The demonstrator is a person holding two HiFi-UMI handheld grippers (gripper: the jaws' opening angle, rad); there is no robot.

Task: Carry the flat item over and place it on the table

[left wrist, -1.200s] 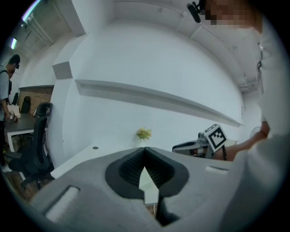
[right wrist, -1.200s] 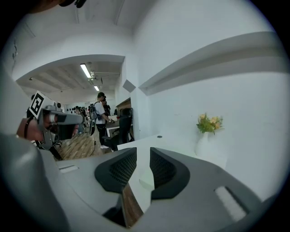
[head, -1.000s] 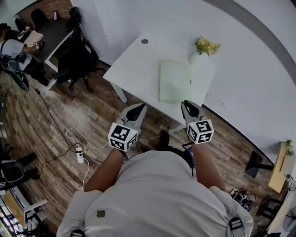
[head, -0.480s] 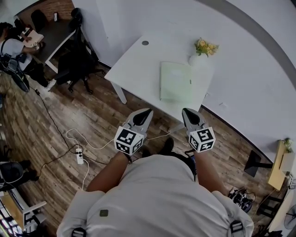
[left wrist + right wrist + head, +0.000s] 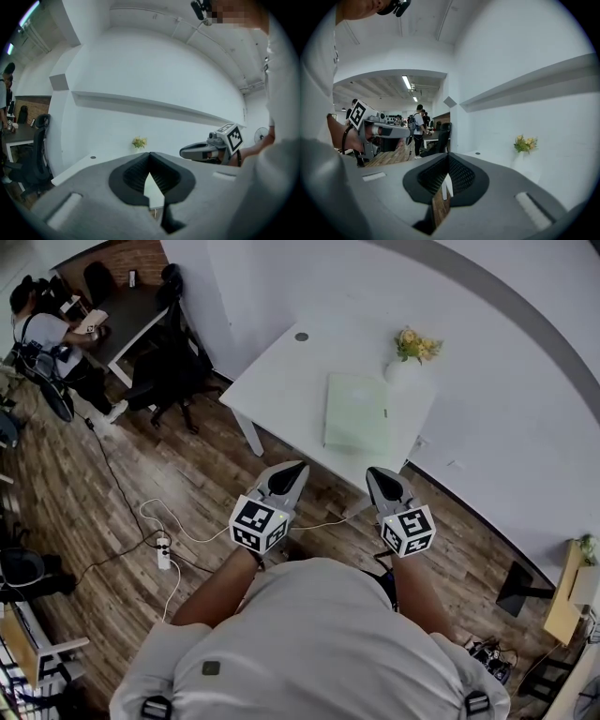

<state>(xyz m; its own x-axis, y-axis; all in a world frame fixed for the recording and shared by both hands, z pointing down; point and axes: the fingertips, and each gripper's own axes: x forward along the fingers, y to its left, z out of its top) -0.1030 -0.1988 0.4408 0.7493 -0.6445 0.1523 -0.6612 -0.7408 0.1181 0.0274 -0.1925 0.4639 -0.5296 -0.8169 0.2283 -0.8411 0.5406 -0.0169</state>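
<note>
A pale green flat item [image 5: 356,411] lies on the white table [image 5: 281,371], beside a white vase of yellow flowers [image 5: 412,348]. My left gripper [image 5: 289,468] and right gripper [image 5: 379,474] hover over the wooden floor, just short of the table's near edge. Both are shut with nothing in them. In the left gripper view the jaws of the left gripper [image 5: 150,153] meet at the tip, with the right gripper [image 5: 206,150] beside them. In the right gripper view the right gripper [image 5: 448,154] is shut too, and the flowers [image 5: 524,144] show to its right.
A black office chair [image 5: 169,362] stands left of the table. A power strip [image 5: 161,552] with white cable lies on the floor at my left. A person [image 5: 42,329] sits at a dark desk far left. A white wall runs behind the table.
Both grippers have drawn back a little from the table edge toward my body. The flat item stays where it lay on the table.
</note>
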